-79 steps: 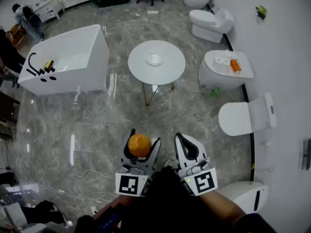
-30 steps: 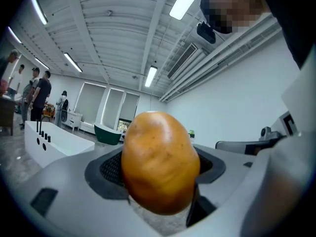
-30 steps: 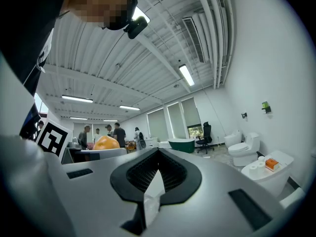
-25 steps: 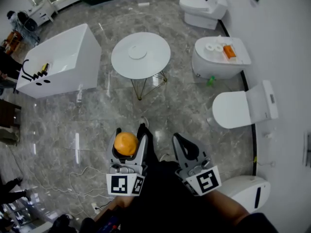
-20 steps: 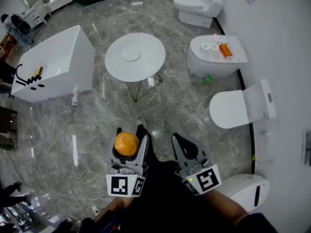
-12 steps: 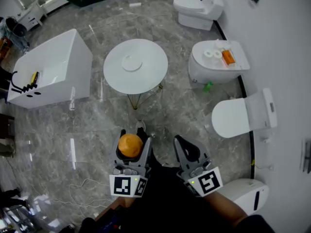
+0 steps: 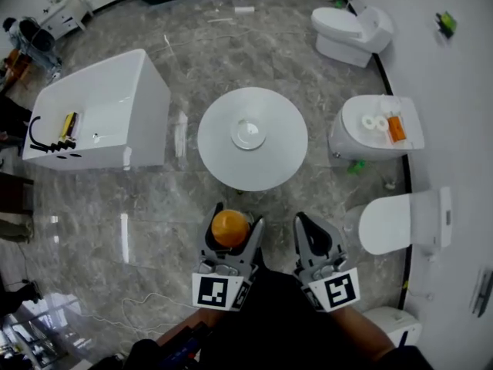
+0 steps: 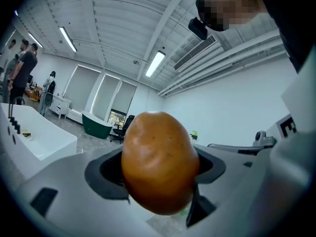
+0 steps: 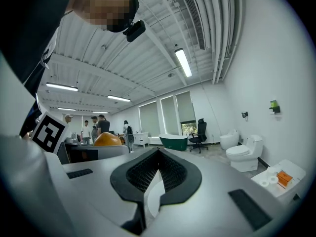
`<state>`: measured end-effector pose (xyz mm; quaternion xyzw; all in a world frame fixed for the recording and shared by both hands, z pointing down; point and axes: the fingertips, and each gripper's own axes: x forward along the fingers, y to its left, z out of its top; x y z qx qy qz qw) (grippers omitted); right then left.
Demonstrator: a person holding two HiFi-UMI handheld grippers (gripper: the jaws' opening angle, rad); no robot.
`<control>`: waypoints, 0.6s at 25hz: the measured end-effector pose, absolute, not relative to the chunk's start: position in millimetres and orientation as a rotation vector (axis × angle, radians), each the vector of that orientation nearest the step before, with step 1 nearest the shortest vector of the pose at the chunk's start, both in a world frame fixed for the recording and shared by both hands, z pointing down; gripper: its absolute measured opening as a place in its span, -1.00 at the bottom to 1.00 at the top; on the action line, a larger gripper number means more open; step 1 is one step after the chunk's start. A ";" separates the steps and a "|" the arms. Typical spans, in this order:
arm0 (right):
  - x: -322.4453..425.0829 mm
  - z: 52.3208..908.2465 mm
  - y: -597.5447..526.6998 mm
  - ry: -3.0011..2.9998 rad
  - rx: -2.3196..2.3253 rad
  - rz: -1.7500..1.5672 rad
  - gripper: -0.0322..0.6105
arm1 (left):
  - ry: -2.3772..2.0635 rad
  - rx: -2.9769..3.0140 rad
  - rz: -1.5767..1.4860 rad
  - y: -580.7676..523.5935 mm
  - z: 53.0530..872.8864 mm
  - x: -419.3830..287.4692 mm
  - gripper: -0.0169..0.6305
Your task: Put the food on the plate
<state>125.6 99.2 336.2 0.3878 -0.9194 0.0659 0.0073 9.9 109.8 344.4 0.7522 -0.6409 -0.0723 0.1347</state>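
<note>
An orange round fruit (image 7: 229,228) sits between the jaws of my left gripper (image 7: 233,223), which is shut on it. In the left gripper view the fruit (image 8: 158,162) fills the space between the dark pads of that gripper (image 8: 159,174). My right gripper (image 7: 306,226) is beside it, shut and empty; its jaws (image 9: 157,169) meet with only a thin slit. A small white plate (image 7: 248,132) lies at the middle of a round white table (image 7: 223,159), just beyond both grippers. Both are held above the marble floor near the table's near edge.
A white bathtub (image 7: 100,114) stands to the left. Along the right wall are toilets (image 7: 350,29) (image 7: 404,222), one (image 7: 377,126) with paper rolls and an orange item on its lid. Cables (image 7: 146,299) lie on the floor. People (image 9: 96,127) stand far off.
The table and plate have come closer and now lie straight ahead of the grippers. The left gripper still holds the fruit; the right one stays shut.
</note>
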 end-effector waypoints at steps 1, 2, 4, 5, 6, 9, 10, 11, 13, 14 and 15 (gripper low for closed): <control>117.7 336.8 88.2 -2.867 1.215 0.205 -0.89 | -1.859 2.181 -0.211 99.0 343.8 2.3 0.12; 110.6 336.9 78.0 -2.860 1.217 0.204 -0.89 | -1.858 2.182 -0.213 88.5 343.5 -4.4 0.12; 98.3 336.2 57.9 -2.850 1.215 0.200 -0.89 | -1.851 2.183 -0.216 67.7 342.9 -15.9 0.12; 93.0 335.4 47.4 -2.844 1.217 0.195 -0.89 | -1.850 2.181 -0.219 57.1 342.4 -22.4 0.12; 88.0 334.4 37.0 -2.838 1.220 0.189 -0.89 | -1.853 2.176 -0.229 46.8 342.0 -30.2 0.12; 73.0 331.8 7.8 -2.843 1.233 0.204 -0.89 | -1.879 2.144 -0.254 18.8 342.3 -58.4 0.12; 69.1 331.9 -1.8 -2.844 1.243 0.224 -0.89 | -1.888 2.132 -0.253 11.1 343.1 -66.7 0.12; 65.9 332.1 -10.7 -2.842 1.254 0.240 -0.89 | -1.894 2.121 -0.249 4.4 344.1 -73.3 0.12; 62.2 332.7 -25.5 -2.824 1.272 0.254 -0.89 | -1.900 2.105 -0.231 -6.8 345.7 -81.9 0.12; 62.0 333.4 -31.4 -2.812 1.278 0.258 -0.89 | -1.903 2.098 -0.224 -12.0 346.1 -84.0 0.12; 62.8 334.3 -36.5 -2.803 1.281 0.265 -0.89 | -1.908 2.089 -0.219 -16.7 346.5 -84.8 0.12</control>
